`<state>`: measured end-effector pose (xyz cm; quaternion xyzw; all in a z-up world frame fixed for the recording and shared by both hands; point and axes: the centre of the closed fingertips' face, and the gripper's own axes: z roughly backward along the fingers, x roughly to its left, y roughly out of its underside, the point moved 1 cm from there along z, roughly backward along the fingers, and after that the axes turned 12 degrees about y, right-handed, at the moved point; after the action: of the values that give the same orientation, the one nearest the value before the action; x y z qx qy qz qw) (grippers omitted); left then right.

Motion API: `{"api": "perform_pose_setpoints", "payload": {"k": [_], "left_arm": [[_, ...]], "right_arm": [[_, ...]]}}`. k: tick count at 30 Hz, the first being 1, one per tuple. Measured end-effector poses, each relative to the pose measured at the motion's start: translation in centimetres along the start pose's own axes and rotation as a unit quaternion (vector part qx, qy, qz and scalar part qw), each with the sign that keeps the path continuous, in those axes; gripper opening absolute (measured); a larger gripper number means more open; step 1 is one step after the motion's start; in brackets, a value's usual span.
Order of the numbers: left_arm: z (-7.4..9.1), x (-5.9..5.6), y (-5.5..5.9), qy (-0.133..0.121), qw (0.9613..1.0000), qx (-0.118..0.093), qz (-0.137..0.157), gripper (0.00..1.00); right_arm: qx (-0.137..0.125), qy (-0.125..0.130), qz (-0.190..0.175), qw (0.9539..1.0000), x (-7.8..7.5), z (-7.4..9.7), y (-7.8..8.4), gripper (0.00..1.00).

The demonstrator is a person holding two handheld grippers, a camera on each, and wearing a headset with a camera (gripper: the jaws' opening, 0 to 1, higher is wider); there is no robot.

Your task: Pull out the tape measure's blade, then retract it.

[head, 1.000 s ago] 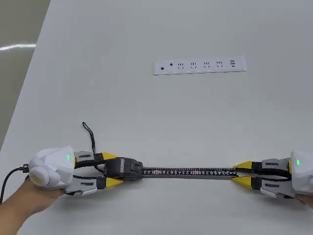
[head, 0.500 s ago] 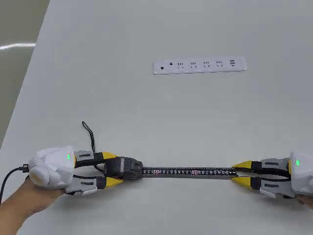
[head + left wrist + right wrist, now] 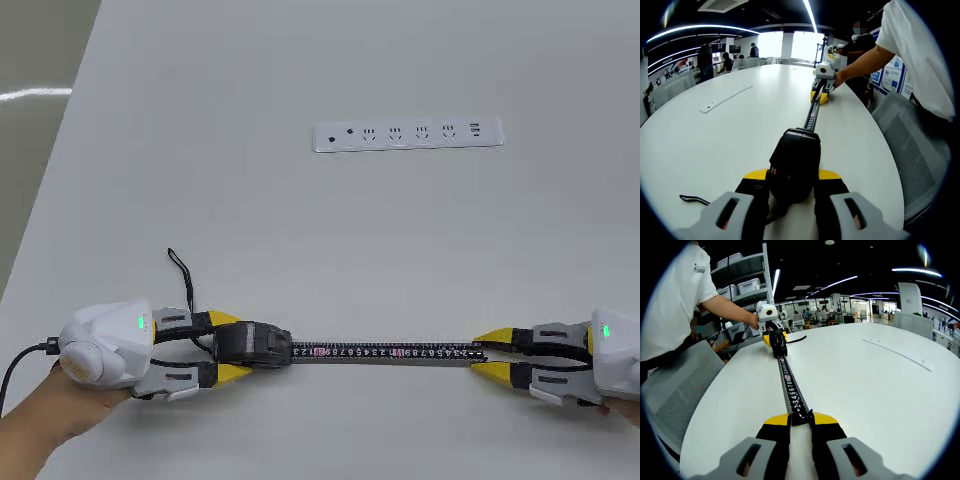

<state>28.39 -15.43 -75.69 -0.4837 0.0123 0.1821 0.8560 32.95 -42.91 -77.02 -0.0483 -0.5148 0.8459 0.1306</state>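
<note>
Left tool [image 3: 238,346] and right tool [image 3: 482,352] both clamped, well apart.

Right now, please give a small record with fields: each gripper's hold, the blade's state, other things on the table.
tape measure: black plastic case, dark numbered blade pulled out straight
left gripper: shut on the case
right gripper: shut on the blade's end
strap: thin black loop on the white table
other: long white power strip, farther back

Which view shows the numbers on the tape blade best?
The right gripper view: the blade runs straight from the right gripper, its numbers large near the jaws. The head view shows the whole blade, numbers tiny. The left gripper view shows it foreshortened beyond the case, numbers unreadable.
</note>
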Motion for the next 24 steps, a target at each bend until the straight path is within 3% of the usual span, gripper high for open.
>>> {"api": "perform_pose_setpoints", "payload": {"k": [24], "left_arm": [[-0.42,-0.2,-0.09,-0.001,0.9999,0.0,0.011,0.38]], "right_arm": [[-0.002,0.0,-0.005,1.0,0.19,-0.02,-0.23,0.23]]}}
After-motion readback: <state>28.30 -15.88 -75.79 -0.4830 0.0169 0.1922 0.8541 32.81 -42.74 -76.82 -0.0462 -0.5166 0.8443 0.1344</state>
